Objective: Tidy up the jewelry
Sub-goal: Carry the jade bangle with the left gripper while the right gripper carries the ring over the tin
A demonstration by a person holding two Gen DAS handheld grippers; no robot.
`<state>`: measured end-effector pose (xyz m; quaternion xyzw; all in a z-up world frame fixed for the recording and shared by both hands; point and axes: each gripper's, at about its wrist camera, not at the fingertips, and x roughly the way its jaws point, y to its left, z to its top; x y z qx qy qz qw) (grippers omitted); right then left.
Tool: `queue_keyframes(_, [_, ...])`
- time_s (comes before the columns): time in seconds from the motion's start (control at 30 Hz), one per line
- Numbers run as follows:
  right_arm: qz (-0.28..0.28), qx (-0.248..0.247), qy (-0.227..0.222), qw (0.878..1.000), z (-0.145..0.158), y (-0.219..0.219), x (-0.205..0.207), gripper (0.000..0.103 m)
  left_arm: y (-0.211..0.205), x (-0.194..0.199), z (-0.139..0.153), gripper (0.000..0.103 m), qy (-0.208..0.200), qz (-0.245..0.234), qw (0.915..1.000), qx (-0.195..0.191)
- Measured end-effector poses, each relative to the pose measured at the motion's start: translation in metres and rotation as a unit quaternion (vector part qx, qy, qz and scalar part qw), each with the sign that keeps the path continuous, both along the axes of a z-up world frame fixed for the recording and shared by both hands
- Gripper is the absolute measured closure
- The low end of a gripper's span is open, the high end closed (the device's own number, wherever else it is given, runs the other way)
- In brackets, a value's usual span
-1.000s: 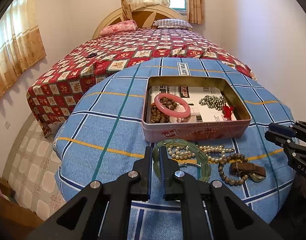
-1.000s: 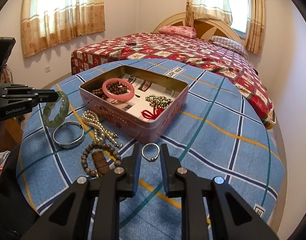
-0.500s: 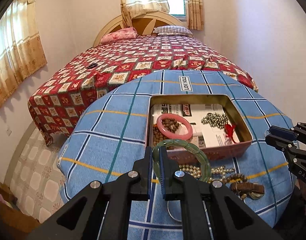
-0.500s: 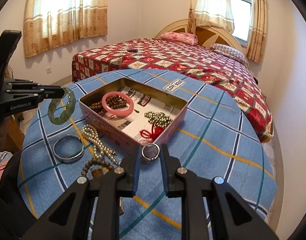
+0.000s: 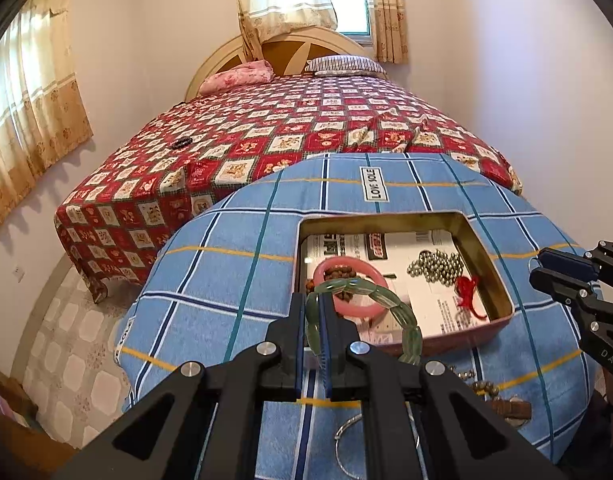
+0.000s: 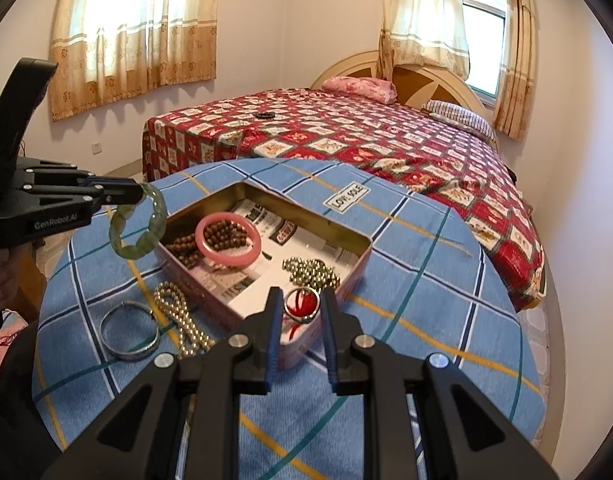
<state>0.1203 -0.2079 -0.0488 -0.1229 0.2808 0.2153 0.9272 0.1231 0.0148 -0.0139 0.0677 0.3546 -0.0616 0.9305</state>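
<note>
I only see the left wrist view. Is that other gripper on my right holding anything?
Observer: Yes, the right gripper holds a small ring by the tin's near corner.
Operator: What's hidden behind the left gripper?
Observer: A pearl strand on the cloth, beside a silver bangle.
Operator: Who holds the left gripper?
Observer: A person's hand grips its handle.

left gripper (image 5: 315,322) clamped on a green jade bangle (image 5: 370,312), hanging over the near rim of the pink tin (image 5: 502,280) | pink bangle (image 5: 352,290), metal beads (image 5: 436,266), red knot (image 5: 468,288) inside | right gripper (image 5: 546,270) at the right edge
</note>
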Motion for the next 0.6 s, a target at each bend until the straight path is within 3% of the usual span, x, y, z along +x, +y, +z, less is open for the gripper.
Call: queue_keyframes(0.6, [0.011,0.0,-0.004,1.0,0.008,0.013,0.024,0.082,-0.008,0.033,0.012,0.097,-0.01,0.0,0.9999,0.012])
